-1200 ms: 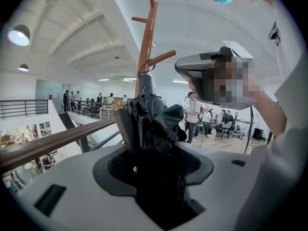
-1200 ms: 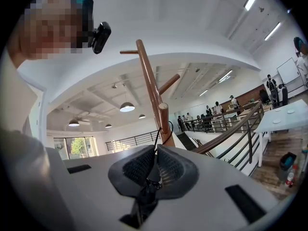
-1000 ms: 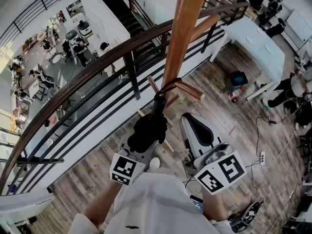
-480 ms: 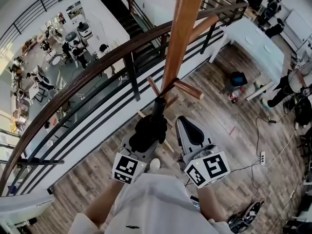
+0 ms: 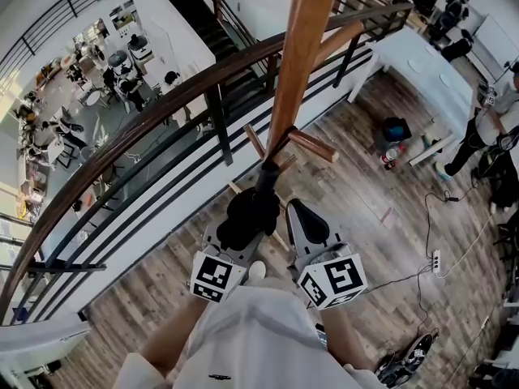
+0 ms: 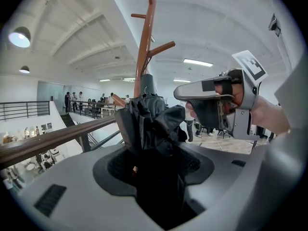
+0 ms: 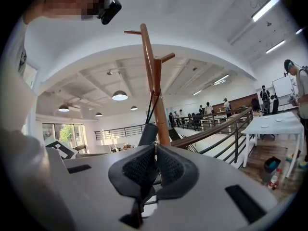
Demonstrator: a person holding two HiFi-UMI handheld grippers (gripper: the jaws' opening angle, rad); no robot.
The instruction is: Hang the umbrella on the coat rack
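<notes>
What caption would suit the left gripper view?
Left claw clamps a folded black umbrella near the wooden coat rack.

My right gripper (image 7: 155,152) closed, right below the coat rack (image 7: 153,76).
Its two dark pads (image 7: 137,170) press flat together, and I see nothing caught between them. Just past their tips, a dark end of the umbrella (image 7: 148,134) stands against the rack's wooden pole, and a thin black strap (image 7: 150,109) runs up from it along the pole. Off to the right I see a wood-topped railing (image 7: 216,125), a white table (image 7: 279,121) and a person (image 7: 301,88) standing beside it.
</notes>
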